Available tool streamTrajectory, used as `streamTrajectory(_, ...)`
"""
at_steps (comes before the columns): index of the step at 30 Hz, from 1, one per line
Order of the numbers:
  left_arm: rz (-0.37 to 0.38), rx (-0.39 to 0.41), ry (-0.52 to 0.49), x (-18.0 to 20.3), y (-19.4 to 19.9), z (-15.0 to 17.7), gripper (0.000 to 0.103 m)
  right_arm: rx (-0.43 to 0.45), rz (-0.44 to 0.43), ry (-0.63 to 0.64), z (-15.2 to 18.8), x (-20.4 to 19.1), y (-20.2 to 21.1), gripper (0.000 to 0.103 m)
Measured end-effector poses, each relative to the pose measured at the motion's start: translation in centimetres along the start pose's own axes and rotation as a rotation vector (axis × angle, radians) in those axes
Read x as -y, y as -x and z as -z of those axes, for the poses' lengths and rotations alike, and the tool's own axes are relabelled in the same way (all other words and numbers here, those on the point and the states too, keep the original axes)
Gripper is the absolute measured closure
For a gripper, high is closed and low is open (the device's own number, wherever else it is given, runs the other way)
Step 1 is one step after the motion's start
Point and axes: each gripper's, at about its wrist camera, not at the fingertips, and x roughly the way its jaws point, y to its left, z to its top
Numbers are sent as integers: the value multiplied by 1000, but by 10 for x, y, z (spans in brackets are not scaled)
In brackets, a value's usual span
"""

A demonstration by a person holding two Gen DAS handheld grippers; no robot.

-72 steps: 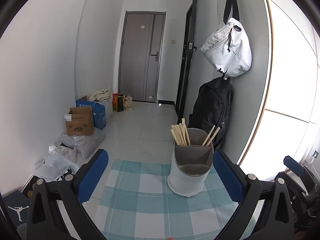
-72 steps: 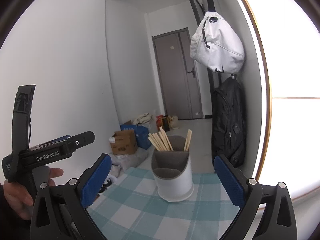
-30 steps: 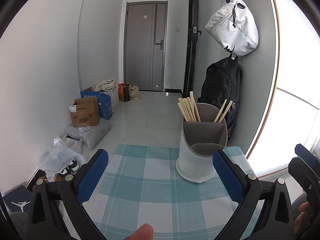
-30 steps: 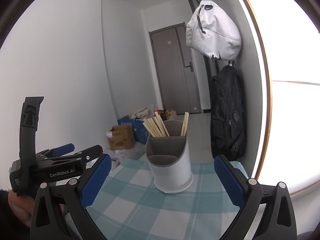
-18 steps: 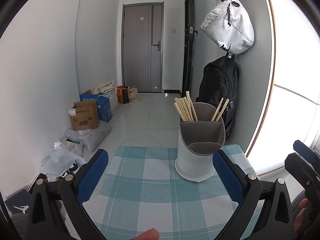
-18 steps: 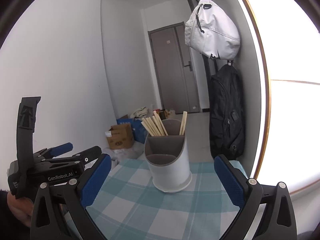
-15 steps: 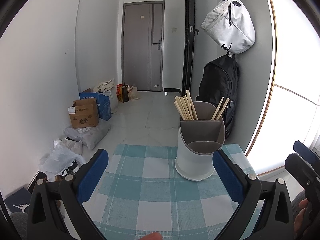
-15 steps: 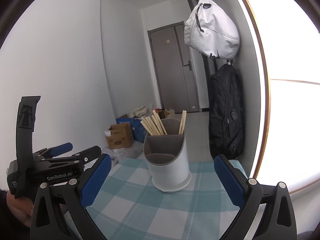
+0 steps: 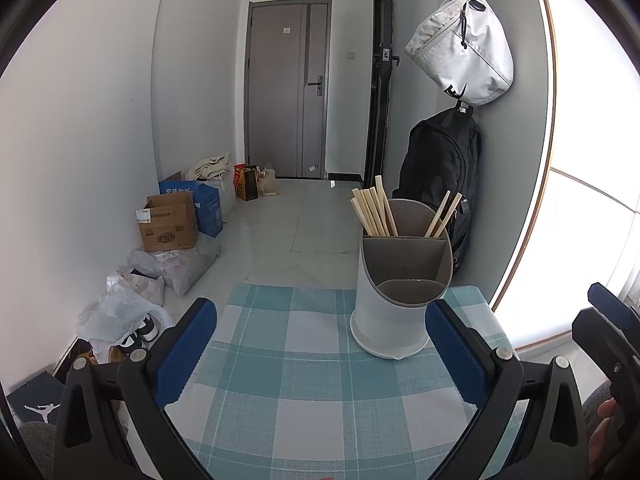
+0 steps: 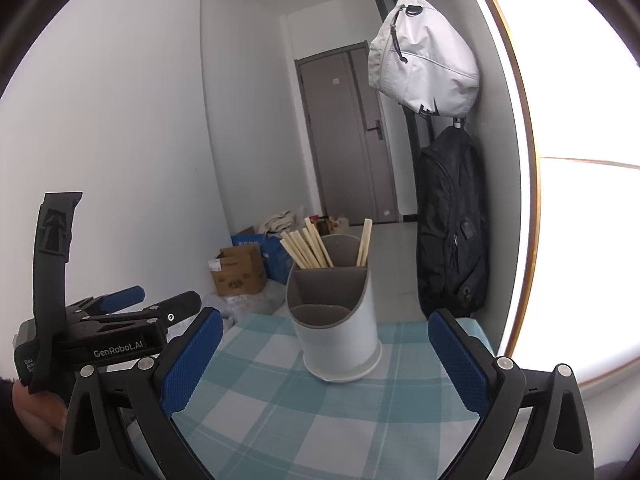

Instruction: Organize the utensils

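We judged the job prob. done: all chopsticks stood in the back compartments of the utensil holder on the checked cloth; none lay loose. Left gripper & right gripper both gaped wide, empty. Backpack hung behind; nothing blocked us.

Place: my home's entrance hall.
Door: grey front door at the frame's upper middle.
Bags: white bag and black backpack hang upper right.
Floor: cardboard boxes and shoes at left.
Table: checked cloth below.
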Motion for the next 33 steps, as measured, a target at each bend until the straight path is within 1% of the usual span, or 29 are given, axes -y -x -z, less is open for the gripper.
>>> streamTrajectory(20, 3, -12, 11, -1, -1, -1, 1, -4, -2, 4, 1, -1, -1, 0)
streamTrajectory(24, 1, 7, 7, -1, 2, -1, 1, -3, -2, 5, 1, -1, -1, 0)
streamTrajectory(29, 6, -14, 10, 0, -2, 0, 1, -6, -4, 5, 2, -2, -3, 0)
streamTrajectory(33, 6, -11, 8, 0, -2, 0, 1, -7, -7, 7, 2, -3, -4, 0)
